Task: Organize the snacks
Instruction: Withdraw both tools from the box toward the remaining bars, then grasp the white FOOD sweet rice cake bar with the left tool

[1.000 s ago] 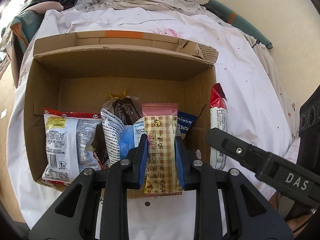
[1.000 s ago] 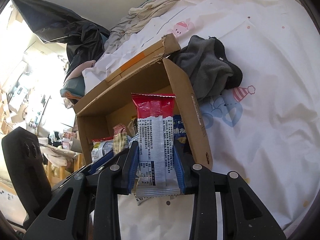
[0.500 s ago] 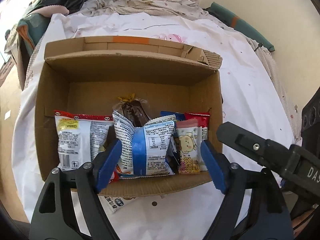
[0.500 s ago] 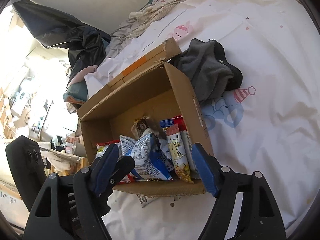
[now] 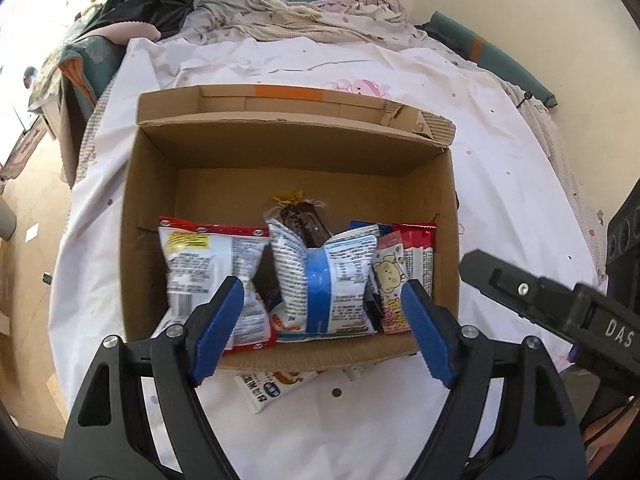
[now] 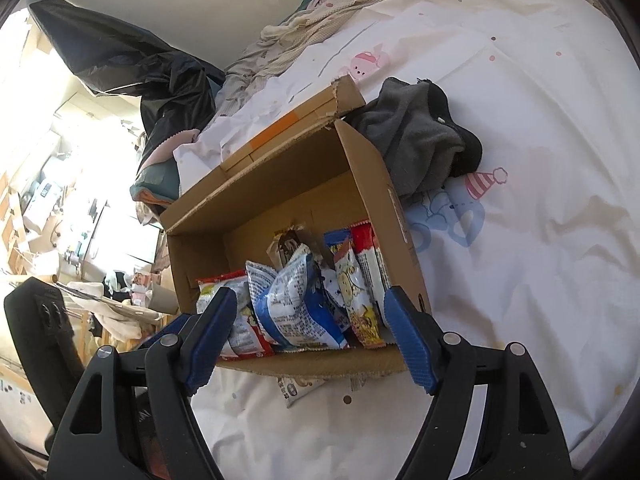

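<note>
An open cardboard box (image 5: 150, 216) sits on a white bedsheet and also shows in the right wrist view (image 6: 384, 184). Several snack packs stand in its near side: a red-edged white bag (image 5: 208, 264), a blue-and-white bag (image 5: 324, 280), a brown chocolate pack (image 5: 304, 224), a pink bear-print bar (image 5: 394, 276) and a red-topped bar (image 5: 418, 256). My left gripper (image 5: 324, 328) is open and empty just before the box's near wall. My right gripper (image 6: 308, 336) is open and empty there too. One snack pack (image 5: 276, 386) lies partly under the box front.
A grey cloth (image 6: 416, 136) lies on the sheet beside the box's right wall. A black plastic bag (image 6: 160, 68) and crumpled bedding (image 5: 304, 20) lie behind the box. The bed edge drops to the floor at left (image 5: 24, 208).
Both grippers opened and let go: the bear-print bar and the red-topped bar now stand in the box's right end. Both grippers have drawn back from the box.
</note>
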